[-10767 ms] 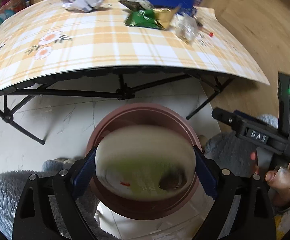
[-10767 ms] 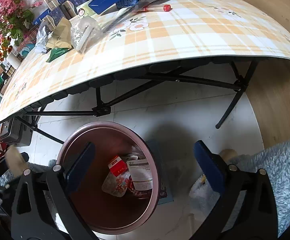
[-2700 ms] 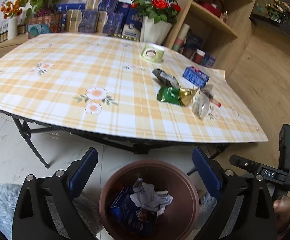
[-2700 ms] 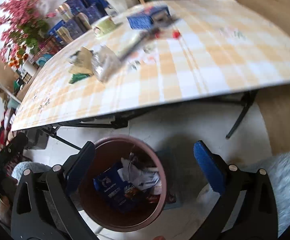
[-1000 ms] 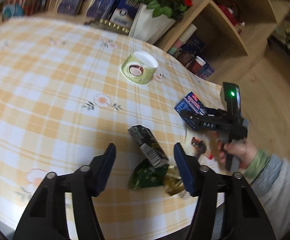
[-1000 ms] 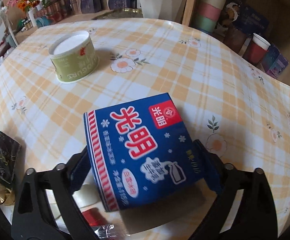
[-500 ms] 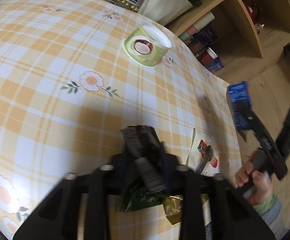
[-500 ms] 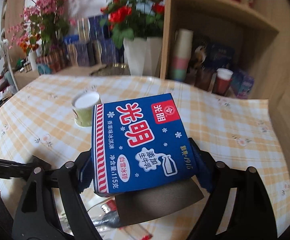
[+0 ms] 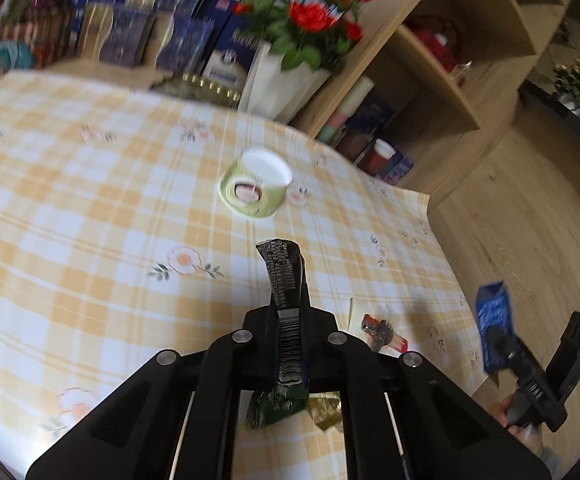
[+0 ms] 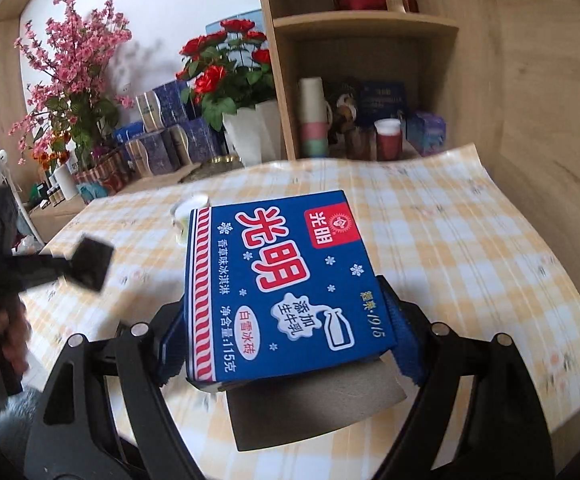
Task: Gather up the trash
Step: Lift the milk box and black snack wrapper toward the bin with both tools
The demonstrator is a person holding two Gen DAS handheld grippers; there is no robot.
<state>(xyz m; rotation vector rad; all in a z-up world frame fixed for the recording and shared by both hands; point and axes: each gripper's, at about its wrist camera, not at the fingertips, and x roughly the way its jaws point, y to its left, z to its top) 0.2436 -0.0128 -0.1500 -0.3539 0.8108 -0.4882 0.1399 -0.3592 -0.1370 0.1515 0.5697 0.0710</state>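
L gripper (image 9: 287,344) just clamped on black wrapper (image 9: 283,276), R gripper (image 10: 290,344) grips blue carton (image 10: 277,280), both above table (image 9: 89,208); next: carry to bin, prob. below table.

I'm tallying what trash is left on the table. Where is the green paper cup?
In the left wrist view the green paper cup stands on the yellow checked tablecloth, past the black wrapper pinched in the left gripper.

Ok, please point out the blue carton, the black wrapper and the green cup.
blue carton (image 10: 285,288): right wrist view, middle of its printed top face.
black wrapper (image 9: 285,284): left wrist view, upper part above the jaws.
green cup (image 9: 255,194): left wrist view, its side wall.
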